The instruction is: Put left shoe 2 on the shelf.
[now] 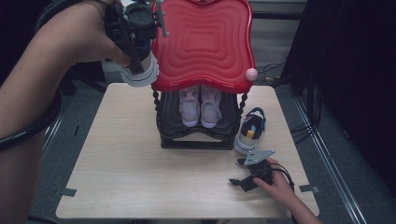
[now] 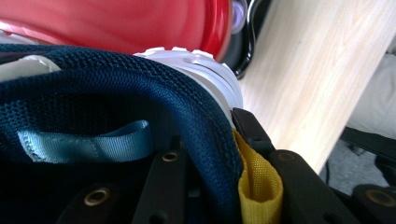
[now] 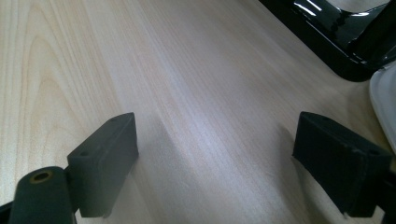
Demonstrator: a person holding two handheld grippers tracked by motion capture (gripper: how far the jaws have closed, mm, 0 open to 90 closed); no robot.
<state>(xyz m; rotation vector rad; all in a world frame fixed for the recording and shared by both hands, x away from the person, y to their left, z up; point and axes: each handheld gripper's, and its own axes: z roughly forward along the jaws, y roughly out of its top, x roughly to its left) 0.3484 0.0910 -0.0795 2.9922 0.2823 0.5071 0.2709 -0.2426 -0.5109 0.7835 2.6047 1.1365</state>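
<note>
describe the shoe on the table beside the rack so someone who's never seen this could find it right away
Start at the red-topped rack at the back middle of the wooden table. Just right of its black base, a sneaker stands alone on the tabletop, ahead of the right gripper. Its navy upper, yellow patch and white sole set it apart from the pale lilac pair on the rack's lower shelf.

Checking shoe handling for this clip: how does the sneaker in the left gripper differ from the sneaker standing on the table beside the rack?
The held sneaker is lifted beside the red rack top, clamped at its navy collar by the left gripper; the table sneaker rests on the table by the rack's leg, free of any gripper. The held sneaker shows mostly its white sole from the high view; the table sneaker shows its opening. Both have navy uppers, white soles and yellow accents.
</note>
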